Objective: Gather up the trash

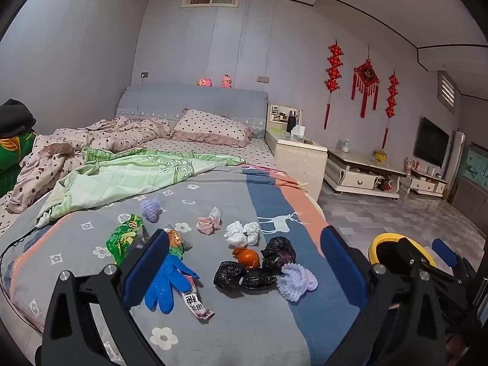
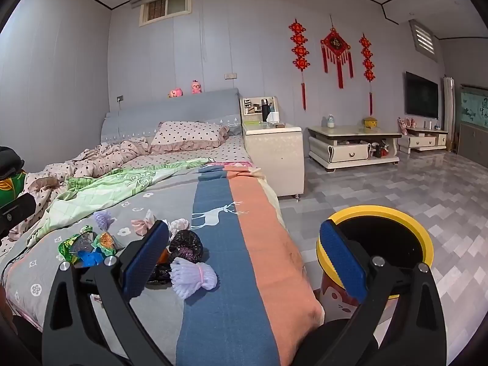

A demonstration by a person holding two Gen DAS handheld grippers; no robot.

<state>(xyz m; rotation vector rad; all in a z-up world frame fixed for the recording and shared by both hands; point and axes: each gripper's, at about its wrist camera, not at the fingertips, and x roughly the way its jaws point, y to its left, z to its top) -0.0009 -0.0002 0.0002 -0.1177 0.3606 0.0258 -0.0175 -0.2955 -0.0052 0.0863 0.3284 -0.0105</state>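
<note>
Both grippers wide, empty; foam net (image 2: 193, 276) lies just ahead-left of right gripper (image 2: 244, 259), bin (image 2: 375, 213) ahead-right; right nearer.

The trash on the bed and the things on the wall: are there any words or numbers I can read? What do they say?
Snack stick wrapper beside the blue glove: large dark Chinese characters on white, too skewed to read for sure.
Green snack bag: yellow print, too crumpled and blurred to read.
Red diamond knot hanging on the wall: one gold character, too small to read.
No numbers or other words are readable.
</note>
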